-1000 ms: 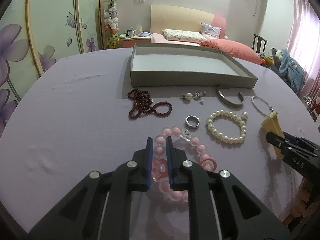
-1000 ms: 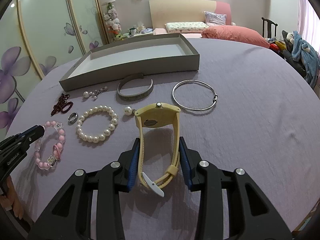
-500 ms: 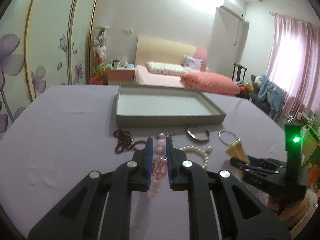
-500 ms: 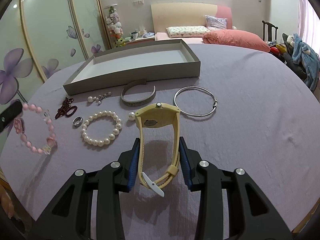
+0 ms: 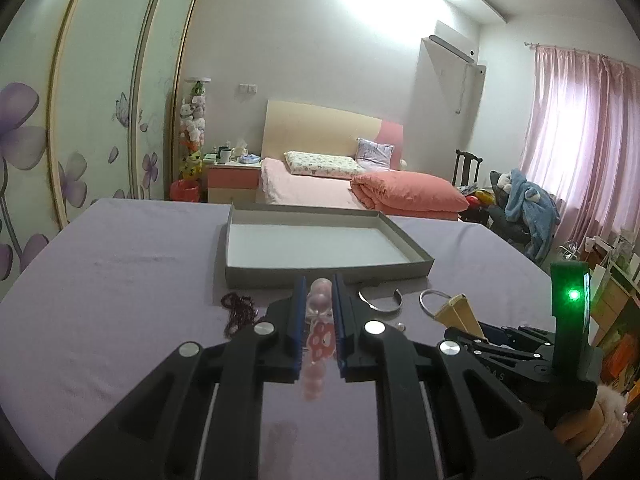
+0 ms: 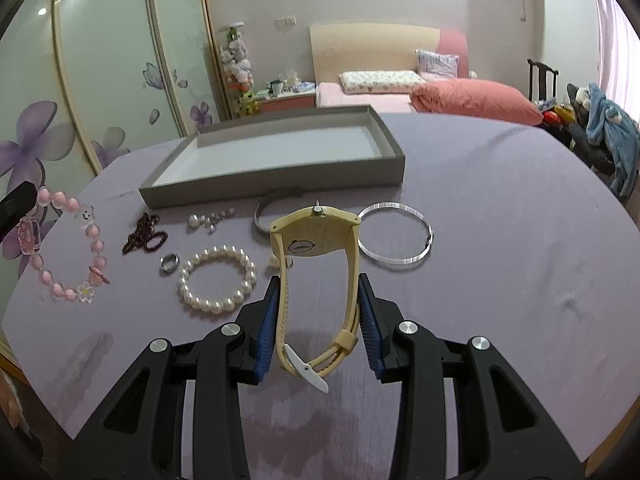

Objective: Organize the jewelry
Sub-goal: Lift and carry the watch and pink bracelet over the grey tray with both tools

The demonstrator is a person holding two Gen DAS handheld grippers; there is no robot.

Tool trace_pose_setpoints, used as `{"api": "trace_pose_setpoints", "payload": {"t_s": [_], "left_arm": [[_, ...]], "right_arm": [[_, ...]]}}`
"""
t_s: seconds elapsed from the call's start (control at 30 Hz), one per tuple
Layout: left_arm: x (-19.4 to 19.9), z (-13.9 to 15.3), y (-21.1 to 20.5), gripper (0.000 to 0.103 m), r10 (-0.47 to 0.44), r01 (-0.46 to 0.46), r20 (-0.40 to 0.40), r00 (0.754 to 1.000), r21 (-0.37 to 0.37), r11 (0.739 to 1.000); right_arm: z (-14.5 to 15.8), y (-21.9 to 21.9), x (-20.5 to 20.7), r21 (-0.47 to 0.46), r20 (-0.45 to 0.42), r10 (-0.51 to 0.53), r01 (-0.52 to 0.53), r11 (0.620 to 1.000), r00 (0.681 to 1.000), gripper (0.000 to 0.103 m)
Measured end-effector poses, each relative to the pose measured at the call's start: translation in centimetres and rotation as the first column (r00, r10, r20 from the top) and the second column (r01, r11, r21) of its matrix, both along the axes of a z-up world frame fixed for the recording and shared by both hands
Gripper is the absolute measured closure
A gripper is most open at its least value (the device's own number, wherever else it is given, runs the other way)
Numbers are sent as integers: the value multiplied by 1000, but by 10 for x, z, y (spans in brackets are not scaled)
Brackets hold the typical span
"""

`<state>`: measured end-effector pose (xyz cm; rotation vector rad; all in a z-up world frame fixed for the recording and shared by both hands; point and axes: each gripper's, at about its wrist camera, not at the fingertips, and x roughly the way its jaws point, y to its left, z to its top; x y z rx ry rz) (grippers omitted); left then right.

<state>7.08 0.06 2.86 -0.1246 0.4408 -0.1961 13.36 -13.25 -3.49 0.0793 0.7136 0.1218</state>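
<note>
- The pink bead bracelet (image 5: 318, 334) is clamped between the blue pads of the left gripper (image 5: 317, 312) and hangs above the bench (image 5: 120, 280).
- The yellow watch (image 6: 316, 272) is pinched by its strap in the right gripper (image 6: 318, 320).
- The grey tray (image 6: 280, 176) is seen beyond, a bed (image 5: 320, 192) behind.

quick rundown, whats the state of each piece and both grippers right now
left gripper: shut on pink bead bracelet, lifted off table
right gripper: shut on yellow watch
gray tray: empty
pearl bracelet: on table
silver bangle: on table
</note>
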Motion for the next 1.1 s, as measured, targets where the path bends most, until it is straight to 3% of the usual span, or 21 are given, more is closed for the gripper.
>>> {"api": "trace_pose_setpoints", "payload": {"t_s": [0.33, 0.63, 0.8, 1.1], "left_arm": [[39, 37, 3, 90, -19, 20, 61, 998, -18, 1000], [124, 61, 1, 90, 17, -15, 70, 997, -26, 1000], [178, 47, -3, 90, 38, -38, 21, 999, 0, 999], [253, 11, -1, 90, 60, -58, -71, 996, 24, 998]], "right_arm": [[57, 2, 29, -32, 183, -9, 15, 999, 983, 65], [84, 8, 101, -27, 276, -39, 48, 998, 960, 65], [72, 14, 153, -20, 220, -33, 38, 999, 975, 65], [23, 20, 241, -1, -11, -48, 48, 999, 999, 65]]}}
